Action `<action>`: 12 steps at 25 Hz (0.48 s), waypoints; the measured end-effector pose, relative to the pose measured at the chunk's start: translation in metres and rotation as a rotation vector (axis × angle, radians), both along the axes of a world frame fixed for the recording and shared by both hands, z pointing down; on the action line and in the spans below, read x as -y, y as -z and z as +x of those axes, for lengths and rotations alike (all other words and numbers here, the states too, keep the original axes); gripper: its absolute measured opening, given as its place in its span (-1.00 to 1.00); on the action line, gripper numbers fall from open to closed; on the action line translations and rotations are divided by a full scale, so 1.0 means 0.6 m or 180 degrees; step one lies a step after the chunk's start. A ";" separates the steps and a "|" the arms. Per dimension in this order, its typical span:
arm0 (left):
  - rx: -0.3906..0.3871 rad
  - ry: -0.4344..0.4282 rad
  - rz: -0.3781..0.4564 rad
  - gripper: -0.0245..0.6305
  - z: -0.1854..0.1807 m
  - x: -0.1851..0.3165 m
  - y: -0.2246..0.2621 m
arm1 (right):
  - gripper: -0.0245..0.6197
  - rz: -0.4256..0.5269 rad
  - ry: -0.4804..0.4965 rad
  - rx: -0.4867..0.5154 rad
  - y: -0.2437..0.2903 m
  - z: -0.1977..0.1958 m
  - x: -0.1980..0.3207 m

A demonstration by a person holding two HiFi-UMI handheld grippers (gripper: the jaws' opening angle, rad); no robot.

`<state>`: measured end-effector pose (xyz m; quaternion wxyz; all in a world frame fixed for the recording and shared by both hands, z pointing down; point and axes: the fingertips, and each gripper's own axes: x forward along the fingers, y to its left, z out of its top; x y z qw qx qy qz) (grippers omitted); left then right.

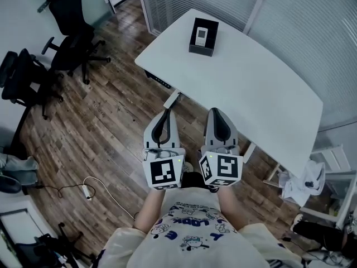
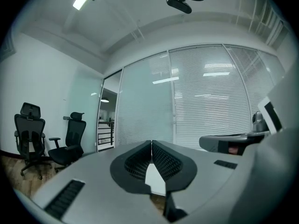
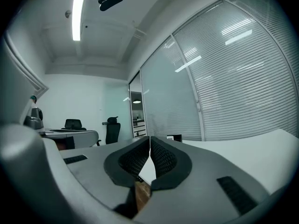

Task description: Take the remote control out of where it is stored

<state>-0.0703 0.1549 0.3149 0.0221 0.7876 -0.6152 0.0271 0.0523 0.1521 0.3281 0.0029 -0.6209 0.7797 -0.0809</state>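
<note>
A black open box point(image 1: 202, 36) stands near the far end of the white table point(image 1: 251, 88), and a white remote control point(image 1: 201, 35) lies in it. My left gripper point(image 1: 165, 114) and right gripper point(image 1: 215, 111) are side by side over the wooden floor, just short of the table's near edge, both pointing level toward the table. Each is shut with nothing between its jaws. In the left gripper view the left gripper point(image 2: 151, 143) shows its tips meeting. In the right gripper view the right gripper point(image 3: 150, 138) is shut too, and the black box point(image 3: 175, 138) shows small beyond its tips.
Two black office chairs point(image 1: 70, 29) point(image 1: 22, 80) stand on the wooden floor at the left. A glass wall with blinds point(image 1: 312, 15) runs behind the table. A white cable with a plug point(image 1: 86, 190) lies on the floor at the lower left. White clutter point(image 1: 304, 183) sits at the table's right end.
</note>
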 end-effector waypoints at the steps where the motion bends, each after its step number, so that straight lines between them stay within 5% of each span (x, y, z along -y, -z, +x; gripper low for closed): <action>1: 0.0005 -0.0014 -0.0008 -0.87 0.004 0.012 -0.002 | -0.82 -0.0010 -0.0010 0.0007 -0.002 0.003 0.010; 12: -0.0020 -0.0185 -0.0024 -0.87 0.023 0.190 -0.017 | -0.82 -0.0040 -0.0199 -0.0024 -0.016 0.025 0.171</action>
